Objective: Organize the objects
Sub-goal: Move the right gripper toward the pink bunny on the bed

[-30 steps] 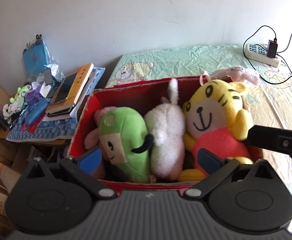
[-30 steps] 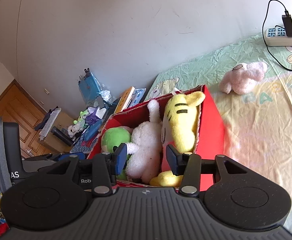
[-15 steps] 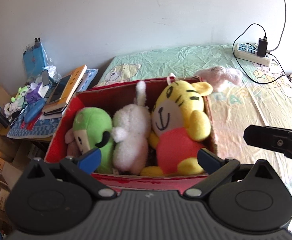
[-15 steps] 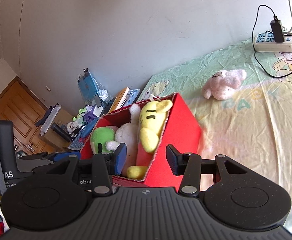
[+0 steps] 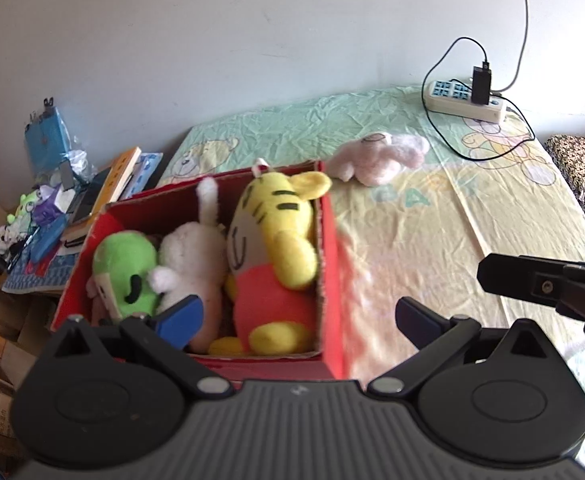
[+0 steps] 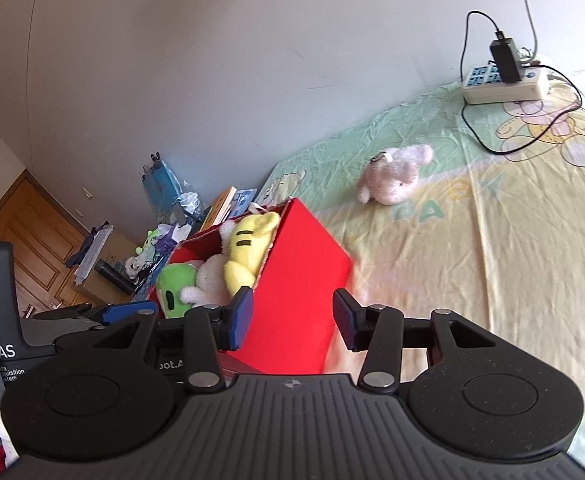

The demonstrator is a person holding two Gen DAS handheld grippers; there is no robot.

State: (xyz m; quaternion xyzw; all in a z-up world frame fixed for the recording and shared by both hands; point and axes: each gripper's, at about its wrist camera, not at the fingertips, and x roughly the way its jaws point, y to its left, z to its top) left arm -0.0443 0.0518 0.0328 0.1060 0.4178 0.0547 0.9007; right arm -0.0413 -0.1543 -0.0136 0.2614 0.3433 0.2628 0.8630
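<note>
While three plush toys already sit inside the red box [image 5: 328, 280], I judge the task mostly done, with one toy left outside.

1. Bed [image 5: 472, 220]: one, covered by a printed sheet, filling the right half of the left wrist view. It carries the box and the loose toy.
2. Red box: one, at centre left of the left wrist view, open at the top, standing on the bed near its left edge.
3. Toys in the box: three, packed side by side. Yellow tiger [image 5: 276, 240] at the right wall, white plush [image 5: 196, 256] in the middle, green plush [image 5: 126, 264] at the left. Something pinkish shows behind the green one; I cannot identify it.
4. Pink plush [image 6: 392, 176]: one, lying on the bed at upper centre right, well apart from the box. This item remains to be boxed.
5. Power strip [image 5: 466, 100]: one, upper right, with a charger plugged in.

Left hand-held gripper [image 5: 298, 318]: fingers spread wide, holding nothing, above the near box rim. Right hand-held gripper [image 6: 292, 318]: fingers apart, empty, near the box's outer red side.
</note>
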